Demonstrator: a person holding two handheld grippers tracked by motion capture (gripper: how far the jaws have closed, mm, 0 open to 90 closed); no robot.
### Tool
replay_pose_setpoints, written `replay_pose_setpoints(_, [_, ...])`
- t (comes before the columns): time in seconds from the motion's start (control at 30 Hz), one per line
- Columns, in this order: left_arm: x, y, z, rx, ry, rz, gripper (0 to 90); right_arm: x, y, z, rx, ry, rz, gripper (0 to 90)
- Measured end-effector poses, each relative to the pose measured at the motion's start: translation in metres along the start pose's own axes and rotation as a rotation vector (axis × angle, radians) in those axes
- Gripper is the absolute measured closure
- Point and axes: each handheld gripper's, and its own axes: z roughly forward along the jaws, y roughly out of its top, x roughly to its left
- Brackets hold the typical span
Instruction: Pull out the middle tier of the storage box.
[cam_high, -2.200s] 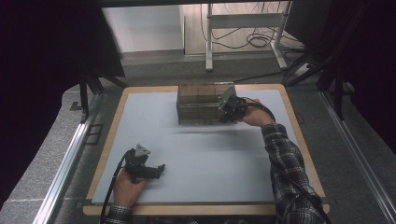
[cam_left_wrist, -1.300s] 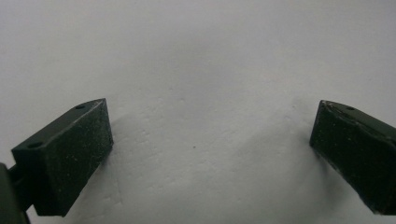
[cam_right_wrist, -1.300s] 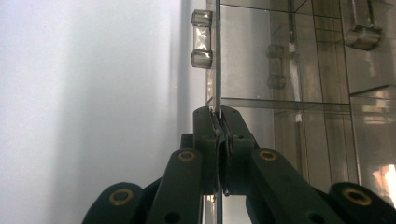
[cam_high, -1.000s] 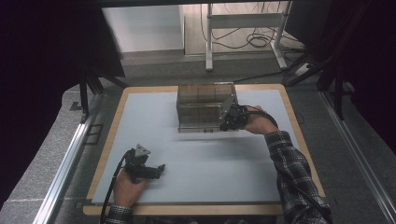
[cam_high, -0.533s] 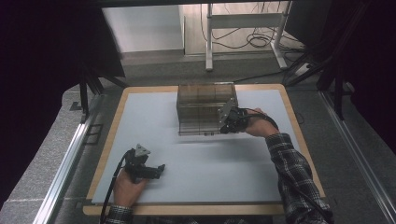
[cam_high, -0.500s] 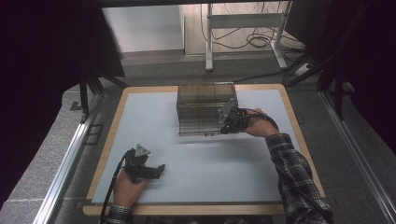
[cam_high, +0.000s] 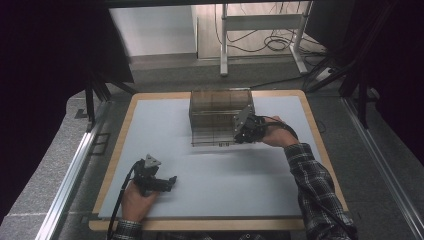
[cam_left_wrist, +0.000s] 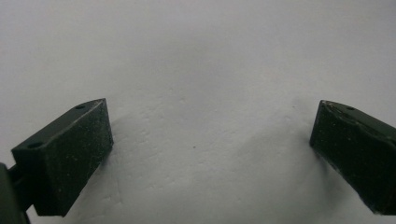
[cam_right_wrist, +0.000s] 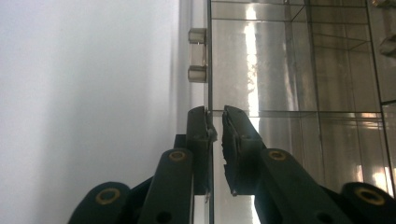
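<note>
Left hand (cam_high: 136, 200): at the near left of the counter (cam_high: 165, 125), holding the left gripper (cam_high: 167, 182) low on the white surface.
Left gripper: points toward the right along the counter; its cable runs back past the wrist toward the near edge.
Left jaws: wide apart in the left gripper view, with bare white surface between them and nothing held.
Counter: a white sheet on a wood-edged board, with the box in its far middle part.
Right hand (cam_high: 277, 136): reaches in from the near right in a plaid sleeve (cam_high: 315, 190) to the box's right front corner.
Right gripper (cam_high: 239, 134): at the right end of the box's front side, its grey plate tilted up; in the right gripper view (cam_right_wrist: 215, 140) it looks along the box's thin clear wall.
Right jaws: nearly closed, one jaw on each side of the thin edge of the clear panel, which runs straight up between them; whether both pads press on it I cannot tell.
Box (cam_high: 217, 117): a clear, smoky-tinted case with inner dividers, standing well apart from the left gripper.
Hinge (cam_right_wrist: 197, 55): a small clear hinge or clasp on the panel edge, just beyond the jaw tips.
</note>
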Motion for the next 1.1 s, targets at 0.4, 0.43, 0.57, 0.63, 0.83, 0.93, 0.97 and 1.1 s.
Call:
replay_pose_setpoints(0.4, [0.000,0.000,0.000,0.000,0.000,0.000,0.0,0.005,0.002,-0.006,-0.034,-0.043,0.015,70.8])
replay_pose_setpoints(0.43, [0.000,0.000,0.000,0.000,0.000,0.000,0.0,0.006,0.002,-0.006,-0.034,-0.048,0.018,70.1])
replay_pose_setpoints(0.57, [0.000,0.000,0.000,0.000,0.000,0.000,0.0,0.009,0.001,-0.007,-0.047,-0.056,0.037,66.3])
replay_pose_setpoints(0.63, [0.000,0.000,0.000,0.000,0.000,0.000,0.0,0.011,0.000,-0.008,-0.048,-0.063,0.044,64.5])
replay_pose_setpoints(0.83, [0.000,0.000,0.000,0.000,0.000,0.000,0.0,0.015,-0.002,-0.010,-0.076,-0.084,0.077,56.9])
replay_pose_setpoints(0.93, [0.000,0.000,0.000,0.000,0.000,0.000,0.0,0.018,-0.003,-0.013,-0.081,-0.115,0.095,52.6])
replay_pose_setpoints(0.97, [0.000,0.000,0.000,0.000,0.000,0.000,0.0,0.019,-0.003,-0.014,-0.086,-0.117,0.105,51.5])
replay_pose_setpoints(1.1, [0.000,0.000,0.000,-0.001,0.000,0.000,0.0,0.023,-0.004,-0.017,-0.107,-0.131,0.125,46.6])
